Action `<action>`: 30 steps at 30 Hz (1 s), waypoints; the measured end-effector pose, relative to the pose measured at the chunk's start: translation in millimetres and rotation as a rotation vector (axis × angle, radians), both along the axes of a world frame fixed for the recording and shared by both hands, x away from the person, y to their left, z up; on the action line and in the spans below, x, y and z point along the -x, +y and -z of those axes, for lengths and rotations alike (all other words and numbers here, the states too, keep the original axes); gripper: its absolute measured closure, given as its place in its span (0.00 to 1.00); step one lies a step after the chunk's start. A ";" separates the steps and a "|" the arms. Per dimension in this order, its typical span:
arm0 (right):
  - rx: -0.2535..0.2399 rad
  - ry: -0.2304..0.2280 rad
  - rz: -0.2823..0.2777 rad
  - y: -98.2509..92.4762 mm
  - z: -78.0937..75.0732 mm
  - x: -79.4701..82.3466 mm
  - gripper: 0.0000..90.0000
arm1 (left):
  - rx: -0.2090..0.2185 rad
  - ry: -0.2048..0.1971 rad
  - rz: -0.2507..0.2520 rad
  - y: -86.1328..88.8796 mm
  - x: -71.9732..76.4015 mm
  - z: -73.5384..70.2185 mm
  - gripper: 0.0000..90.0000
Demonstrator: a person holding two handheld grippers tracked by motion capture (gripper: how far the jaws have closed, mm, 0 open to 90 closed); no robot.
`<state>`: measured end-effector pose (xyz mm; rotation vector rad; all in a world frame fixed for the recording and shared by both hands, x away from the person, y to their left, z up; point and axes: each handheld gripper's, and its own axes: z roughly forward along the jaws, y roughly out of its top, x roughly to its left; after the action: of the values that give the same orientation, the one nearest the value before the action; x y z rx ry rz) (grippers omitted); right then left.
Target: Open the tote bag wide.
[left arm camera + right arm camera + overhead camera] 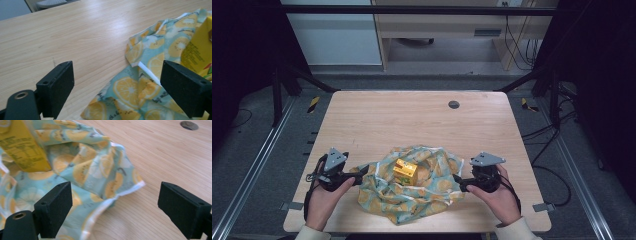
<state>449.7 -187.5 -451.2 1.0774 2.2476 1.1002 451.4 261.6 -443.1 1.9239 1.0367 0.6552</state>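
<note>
Two grippers: left gripper (360, 175) and right gripper (457, 179) sit low in the high view, one at each side of the cloth (412, 192), both with jaws spread wide and nothing between the pads.
Step in hand: it looks like wrapping the box (405, 171) in the cloth; both side corners lie loose, so I'd say a fold has been let go or a fresh grab is about to start.
Next move: each gripper would need to come in low to its nearest cloth edge and pinch the hem without nudging the box.
Cloth: lemon print, rumpled, at the lower middle of the counter (412, 117).
Box: yellow, upright on the cloth's centre, between the two grippers and apart from both.
Left gripper view: cloth corner (132, 58) lies ahead at centre right, not touched.
Right gripper view: white hem (125, 191) runs between the jaws, clear of both pads.
</note>
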 end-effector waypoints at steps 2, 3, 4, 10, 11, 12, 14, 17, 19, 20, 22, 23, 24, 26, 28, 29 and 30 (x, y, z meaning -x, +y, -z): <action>-0.004 0.006 0.018 -6.1 1.2 -2.2 0.13 | -0.003 -0.002 -0.020 8.2 -1.9 -0.5 0.13; -0.004 0.006 0.018 -6.1 1.2 -2.2 0.13 | -0.003 -0.002 -0.020 8.2 -1.9 -0.5 0.13; -0.007 0.007 0.037 -12.5 2.1 -4.1 0.13 | -0.006 0.001 -0.026 11.3 -2.7 -0.3 0.13; -0.018 0.009 0.088 -28.2 3.5 -7.8 0.12 | 0.005 0.004 -0.070 28.1 -7.2 0.6 0.12; -0.020 0.013 0.097 -31.5 3.8 -8.3 0.12 | 0.003 0.004 -0.077 30.6 -7.8 0.7 0.12; -0.019 0.012 0.104 -34.9 4.2 -9.0 0.12 | -0.003 0.003 -0.085 32.9 -8.3 0.8 0.12; -0.026 0.015 0.124 -41.4 4.5 -9.8 0.11 | -0.014 0.001 -0.104 37.0 -9.6 1.1 0.12; -0.036 0.018 0.158 -52.2 5.2 -10.7 0.10 | -0.002 -0.004 -0.122 43.1 -10.8 1.3 0.12; -0.038 0.016 0.174 -60.5 6.2 -11.7 0.10 | 0.002 -0.005 -0.130 46.8 -11.0 1.2 0.12; -0.041 0.021 0.187 -64.2 7.1 -11.9 0.10 | 0.000 -0.002 -0.131 48.7 -11.2 1.1 0.12; -0.046 0.025 0.207 -71.9 8.3 -12.4 0.10 | -0.005 -0.003 -0.143 51.4 -11.7 1.9 0.12; -0.051 0.028 0.216 -75.8 8.7 -12.5 0.10 | -0.007 -0.002 -0.147 52.4 -12.1 2.4 0.12; -0.051 0.028 0.225 -79.9 9.4 -12.9 0.10 | -0.010 -0.004 -0.151 53.2 -12.5 2.8 0.11; -0.057 0.034 0.247 -86.8 10.7 -12.8 0.10 | -0.012 -0.004 -0.155 54.6 -13.4 3.4 0.11; -0.060 0.032 0.260 -93.5 12.0 -12.9 0.10 | -0.017 -0.002 -0.159 56.2 -14.2 4.0 0.11; -0.066 0.038 0.269 -96.1 12.3 -12.5 0.10 | -0.020 0.004 -0.158 57.4 -14.5 4.3 0.10; -0.063 0.035 0.274 -99.0 13.1 -12.7 0.10 | -0.020 0.004 -0.163 58.4 -15.1 4.9 0.10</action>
<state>462.4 -286.4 -464.3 1.3922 2.0257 1.0482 466.5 320.0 -448.0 1.8723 1.2025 0.7551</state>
